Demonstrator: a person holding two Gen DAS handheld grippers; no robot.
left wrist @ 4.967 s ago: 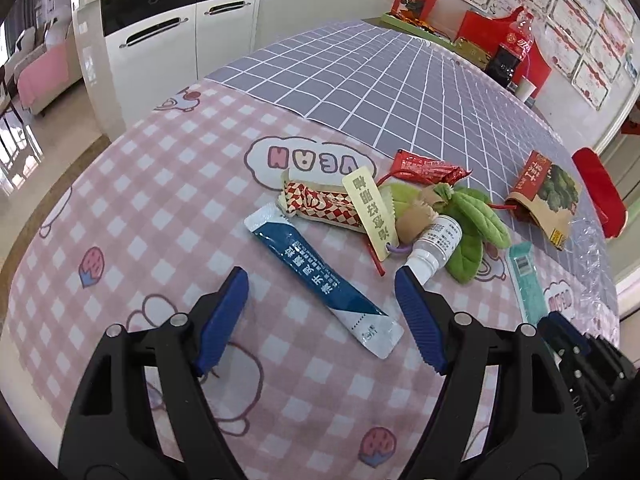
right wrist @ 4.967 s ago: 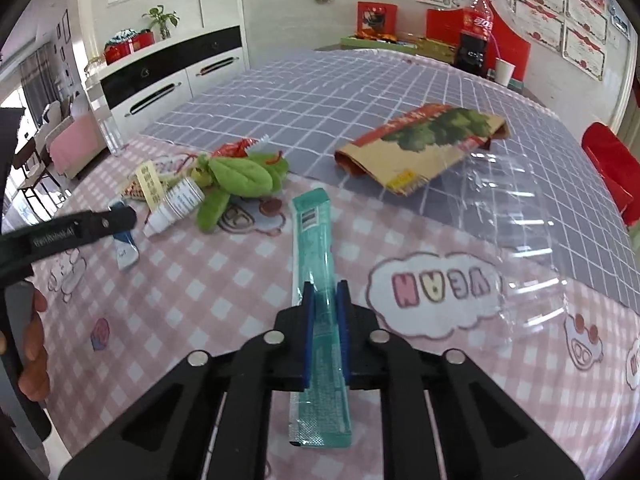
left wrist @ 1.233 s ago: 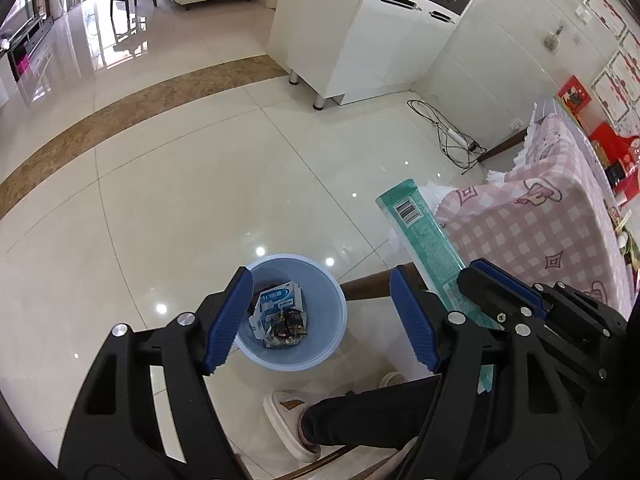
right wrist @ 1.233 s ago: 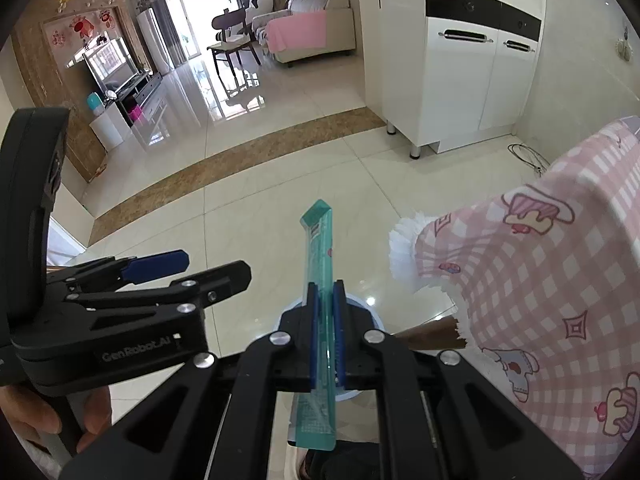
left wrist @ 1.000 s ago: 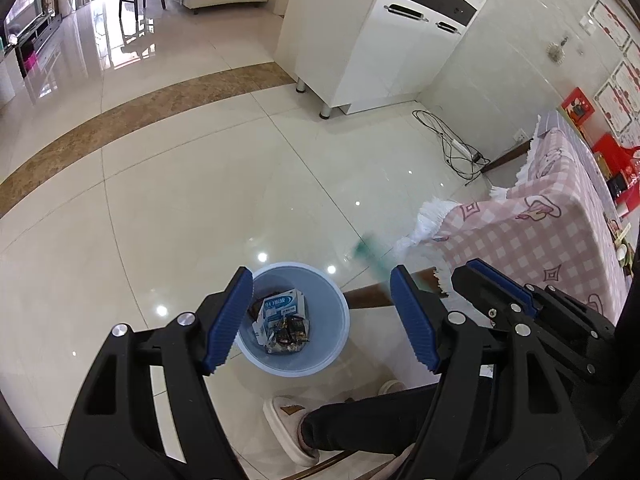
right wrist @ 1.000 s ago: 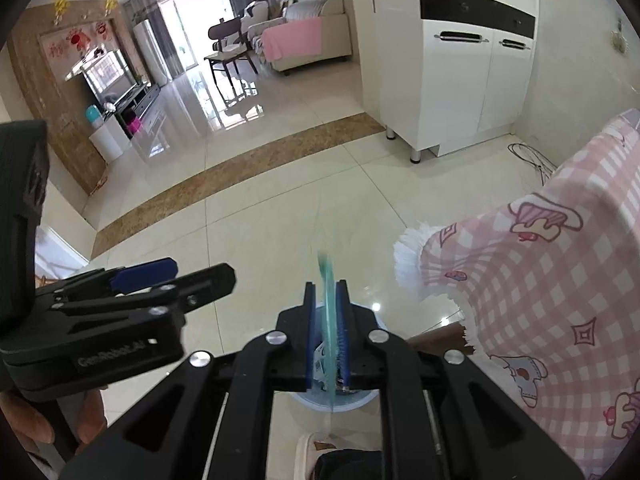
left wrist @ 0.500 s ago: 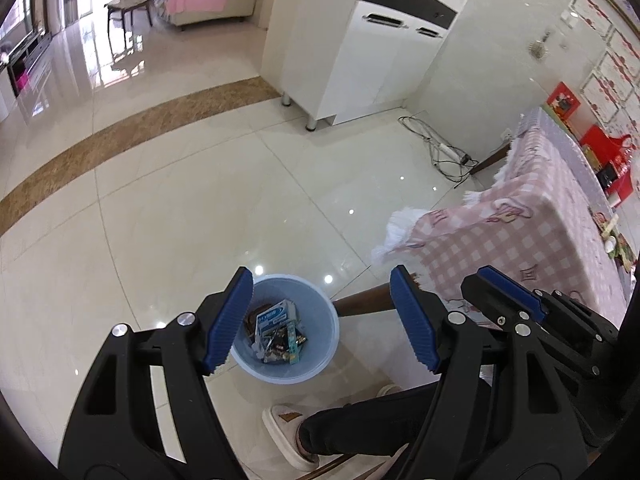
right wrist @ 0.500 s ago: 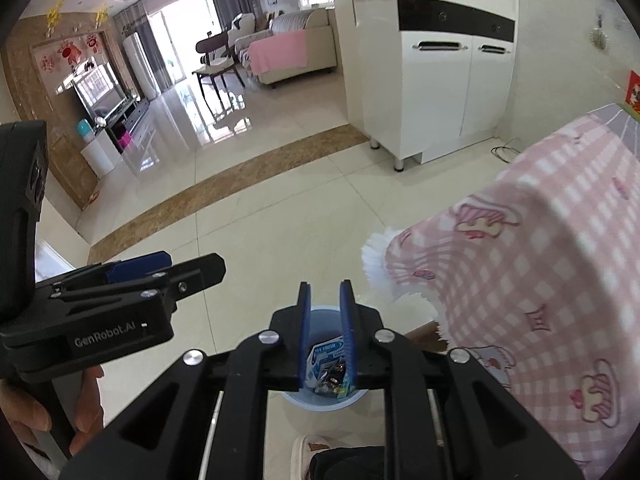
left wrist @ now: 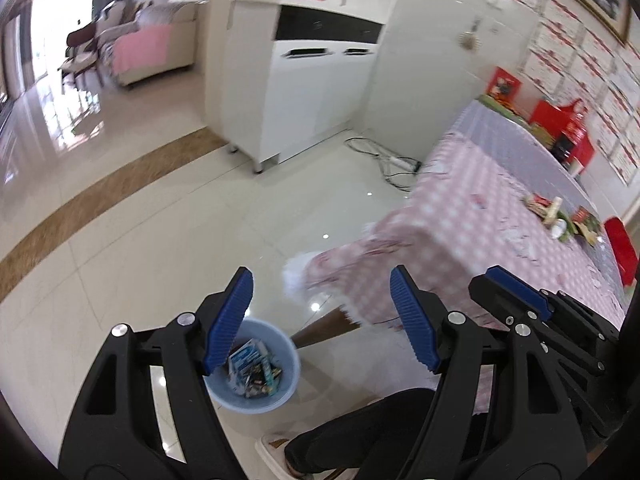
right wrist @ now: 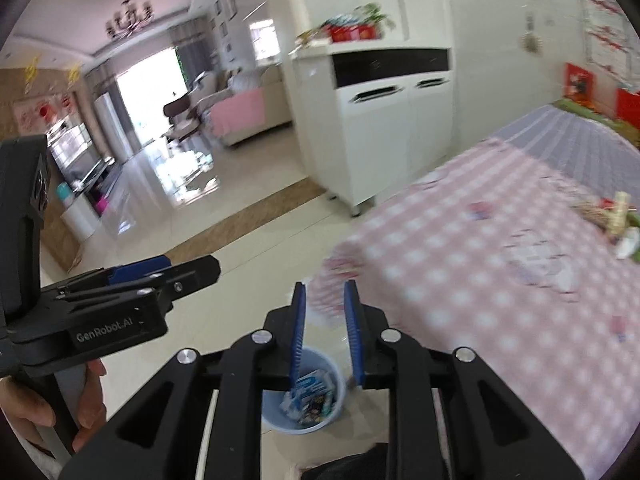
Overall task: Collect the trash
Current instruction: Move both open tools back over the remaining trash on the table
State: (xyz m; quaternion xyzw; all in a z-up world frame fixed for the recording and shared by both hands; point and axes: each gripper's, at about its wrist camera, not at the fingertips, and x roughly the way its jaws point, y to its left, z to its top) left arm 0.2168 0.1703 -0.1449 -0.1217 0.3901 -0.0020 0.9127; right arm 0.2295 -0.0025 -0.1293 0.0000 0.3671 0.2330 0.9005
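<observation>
Left gripper (left wrist: pixel 322 316) stood spread, empty; right gripper (right wrist: pixel 325 332) was opening, nothing between its jaws. Remaining flat foil wrappers on the pink checked tablecloth (right wrist: pixel 500 264) looked light and slippery; best pinched at an edge

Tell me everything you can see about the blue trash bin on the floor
The trash bin is a small round pail of pale blue, plastic-looking material, with no lid. It stands upright on the glossy cream floor tiles, near the corner of the table with the pink checked cloth and close to a person's slippered foot. It is partly filled with crumpled wrappers and packets, among them a blue and white one and a teal strip. In both views a gripper finger hides part of its rim. Nothing is gripping it.
</observation>
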